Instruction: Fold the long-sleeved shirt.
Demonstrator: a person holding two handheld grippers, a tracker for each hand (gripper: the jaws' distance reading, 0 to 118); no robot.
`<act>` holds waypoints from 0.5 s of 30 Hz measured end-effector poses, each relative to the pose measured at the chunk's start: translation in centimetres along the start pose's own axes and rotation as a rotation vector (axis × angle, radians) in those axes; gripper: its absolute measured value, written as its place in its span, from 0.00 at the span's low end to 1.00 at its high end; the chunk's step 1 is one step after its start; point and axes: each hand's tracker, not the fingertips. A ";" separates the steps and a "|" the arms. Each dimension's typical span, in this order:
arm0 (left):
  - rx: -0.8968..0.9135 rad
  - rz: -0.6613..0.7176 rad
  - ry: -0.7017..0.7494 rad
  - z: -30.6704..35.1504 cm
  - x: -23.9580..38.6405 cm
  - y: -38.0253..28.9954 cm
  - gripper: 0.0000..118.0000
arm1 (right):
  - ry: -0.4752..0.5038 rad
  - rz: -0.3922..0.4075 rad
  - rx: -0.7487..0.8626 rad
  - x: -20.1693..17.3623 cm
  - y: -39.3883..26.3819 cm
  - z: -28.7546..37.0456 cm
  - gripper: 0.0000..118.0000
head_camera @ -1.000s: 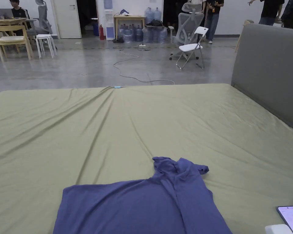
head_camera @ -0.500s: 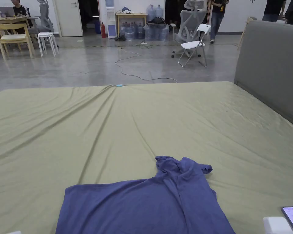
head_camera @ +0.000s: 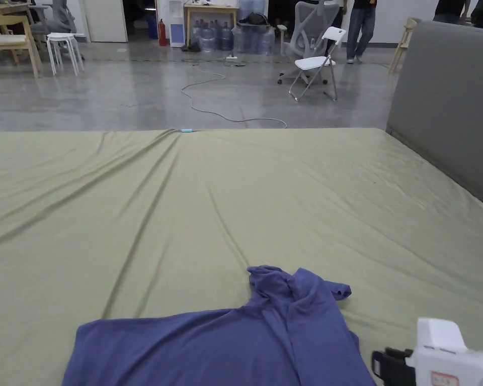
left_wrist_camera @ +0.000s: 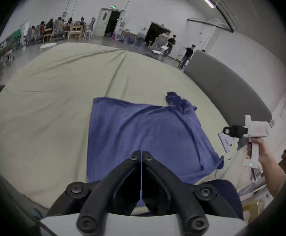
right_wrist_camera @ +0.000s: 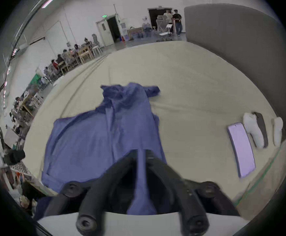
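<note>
A blue long-sleeved shirt [head_camera: 220, 347] lies spread on the green bed sheet [head_camera: 235, 191] near the front edge, with a bunched part [head_camera: 286, 284] at its far right. In the left gripper view, my left gripper [left_wrist_camera: 141, 152] hovers over the shirt's [left_wrist_camera: 139, 129] near edge, jaws shut with nothing between them. My right gripper [head_camera: 381, 364] is just off the shirt's right edge, pointing at it. In the right gripper view its jaws [right_wrist_camera: 141, 152] stand a narrow gap apart, and the shirt [right_wrist_camera: 96, 137] shows through the gap. A hand holds the right gripper [left_wrist_camera: 225, 131] in the air.
A grey headboard [head_camera: 447, 100] runs along the bed's right side. A phone [right_wrist_camera: 240, 149] and some white and dark items [right_wrist_camera: 252, 130] lie on the sheet to the right of the shirt. Beyond the bed are a bare floor, a cable, chairs and people.
My right gripper has risen into the head view at the lower right, covering the phone. The head camera has tilted down a little. The shirt lies as before.
</note>
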 end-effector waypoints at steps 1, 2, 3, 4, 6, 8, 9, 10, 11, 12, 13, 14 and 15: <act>0.002 -0.009 0.002 -0.7 -0.5 0.1 0.00 | -0.004 0.005 0.007 -0.1 1.7 -1.4 0.66; 0.007 -0.019 0.003 -1.1 -0.7 0.4 0.00 | -0.017 0.010 0.008 0.0 4.0 -3.2 0.92; 0.010 -0.028 0.007 -1.4 -0.7 0.6 0.00 | -0.039 0.015 0.008 0.1 5.8 -5.1 1.00; 0.014 -0.038 0.013 -1.8 -0.7 0.9 0.00 | -0.026 -0.045 0.038 0.3 7.6 -6.7 1.00; 0.016 -0.033 0.003 -2.2 -0.6 1.7 0.00 | -0.093 -0.090 0.027 0.7 11.7 -10.9 1.00; -0.003 0.005 -0.037 -3.1 -0.7 1.8 0.00 | -0.102 -0.156 -0.060 1.4 14.8 -15.2 1.00; -0.007 0.003 -0.040 -3.2 -0.6 1.6 0.00 | -0.113 -0.205 -0.093 1.8 15.8 -17.0 0.97; -0.012 -0.006 -0.038 -3.5 -0.6 1.4 0.00 | -0.126 -0.283 -0.126 2.2 16.2 -18.6 0.94; -0.021 -0.022 -0.037 -3.8 -0.6 1.3 0.00 | -0.118 -0.340 -0.152 2.5 16.6 -20.0 0.91; -0.024 -0.054 -0.020 -4.0 -0.6 1.2 0.00 | -0.113 -0.378 -0.181 2.8 16.9 -21.2 0.86; -0.032 -0.068 -0.019 -4.7 0.1 0.8 0.00 | -0.121 -0.428 -0.219 3.0 17.1 -22.3 0.79; -0.035 -0.074 -0.017 -5.1 0.3 0.5 0.00 | -0.135 -0.474 -0.231 3.1 16.7 -23.1 0.69; -0.041 -0.072 -0.020 -5.2 0.3 0.4 0.00 | -0.146 -0.514 -0.233 3.2 16.6 -23.8 0.60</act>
